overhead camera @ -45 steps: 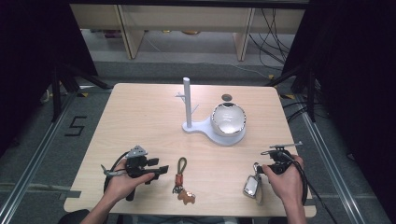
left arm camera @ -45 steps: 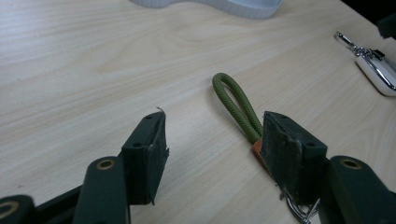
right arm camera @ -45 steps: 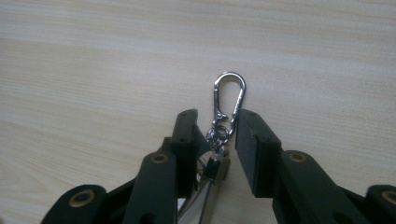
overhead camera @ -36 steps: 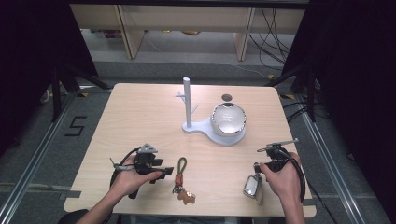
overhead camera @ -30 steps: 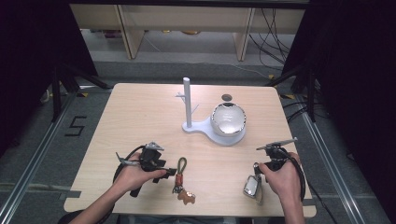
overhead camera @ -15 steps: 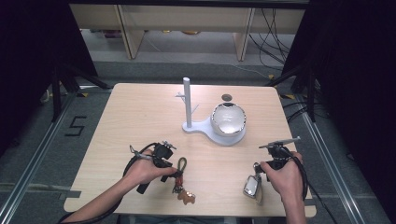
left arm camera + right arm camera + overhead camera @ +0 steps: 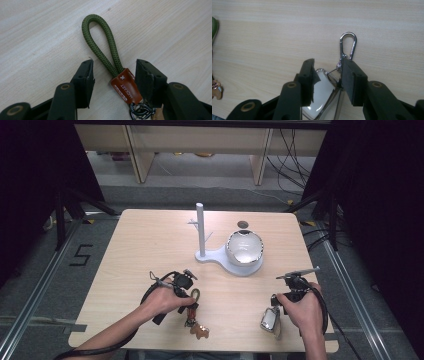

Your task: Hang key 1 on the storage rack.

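Near the table's front edge, the left gripper [image 7: 113,75] sits wide open astride an olive-green cord loop keychain with an orange tag [image 7: 107,57]. To the right, the right gripper [image 7: 327,72] gapes around a shiny silver keyring charm with a snap clip [image 7: 329,87].

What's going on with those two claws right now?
Left gripper open, fingers straddling the green cord keychain. Right gripper open over the silver keychain. Nothing blocking.
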A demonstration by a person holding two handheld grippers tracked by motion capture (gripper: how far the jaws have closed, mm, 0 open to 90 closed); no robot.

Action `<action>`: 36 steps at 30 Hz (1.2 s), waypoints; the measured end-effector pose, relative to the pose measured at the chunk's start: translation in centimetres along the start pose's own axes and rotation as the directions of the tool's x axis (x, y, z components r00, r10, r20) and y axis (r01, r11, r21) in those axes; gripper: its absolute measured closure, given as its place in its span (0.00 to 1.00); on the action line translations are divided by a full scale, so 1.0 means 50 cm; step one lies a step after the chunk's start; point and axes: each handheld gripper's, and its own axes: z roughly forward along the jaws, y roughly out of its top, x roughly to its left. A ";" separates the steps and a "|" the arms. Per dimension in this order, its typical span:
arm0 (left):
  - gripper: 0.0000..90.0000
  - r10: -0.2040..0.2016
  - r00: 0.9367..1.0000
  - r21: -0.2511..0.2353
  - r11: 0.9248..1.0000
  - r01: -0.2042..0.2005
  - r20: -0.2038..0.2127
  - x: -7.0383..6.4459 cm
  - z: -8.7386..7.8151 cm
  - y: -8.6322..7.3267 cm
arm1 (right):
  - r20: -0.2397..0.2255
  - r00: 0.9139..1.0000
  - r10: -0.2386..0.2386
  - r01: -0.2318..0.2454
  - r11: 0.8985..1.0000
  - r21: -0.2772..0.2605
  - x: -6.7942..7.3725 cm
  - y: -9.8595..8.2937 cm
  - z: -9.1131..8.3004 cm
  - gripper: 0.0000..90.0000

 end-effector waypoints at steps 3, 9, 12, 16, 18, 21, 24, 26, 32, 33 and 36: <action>0.54 0.025 1.000 0.049 0.999 -0.024 -0.019 -0.009 0.004 0.004 | -0.035 0.999 0.029 -0.029 1.000 -0.003 0.005 -0.002 0.001 0.70; 0.53 0.016 0.999 0.087 0.996 -0.013 -0.033 -0.016 0.014 0.002 | -0.003 1.000 0.007 -0.007 1.000 -0.005 -0.001 -0.002 0.000 0.70; 0.53 0.018 0.999 0.091 0.996 -0.014 -0.046 -0.020 0.015 0.003 | -0.025 1.000 0.018 -0.018 1.000 -0.006 0.001 -0.003 0.001 0.71; 0.53 0.018 0.999 0.116 0.993 -0.012 -0.045 -0.022 0.016 0.007 | -0.027 1.000 0.016 -0.015 1.000 0.008 0.003 -0.003 0.002 0.70; 0.52 0.017 0.999 0.126 0.992 -0.011 -0.046 -0.023 0.016 0.008 | -0.028 0.999 0.016 -0.016 1.000 0.010 0.003 -0.003 0.003 0.70; 0.54 0.034 0.998 0.121 0.992 -0.027 -0.056 -0.027 0.017 0.006 | -0.027 1.000 0.014 -0.014 1.000 0.009 0.003 -0.003 0.003 0.70; 0.65 0.104 0.992 0.123 0.988 -0.096 -0.064 -0.032 0.016 0.002 | -0.037 0.999 0.023 -0.023 1.000 0.009 0.004 -0.003 0.003 0.70; 0.70 0.144 0.989 0.123 0.983 -0.138 -0.044 -0.032 0.014 -0.001 | -0.007 1.000 -0.002 0.002 1.000 0.005 -0.003 -0.004 0.002 0.70; 0.78 0.230 0.973 0.126 0.966 -0.226 -0.019 -0.017 0.004 -0.001 | -0.034 0.999 0.018 -0.018 1.000 0.003 -0.003 -0.005 0.001 0.70; 0.79 0.228 0.973 0.133 0.966 -0.223 -0.022 -0.012 0.002 -0.001 | -0.038 0.998 -0.047 0.046 0.998 -0.039 -0.011 -0.005 0.008 0.70; 0.79 0.189 0.982 0.131 0.974 -0.186 -0.013 -0.010 0.003 -0.003 | -0.037 0.999 0.009 -0.009 1.000 -0.005 -0.004 -0.005 0.004 0.70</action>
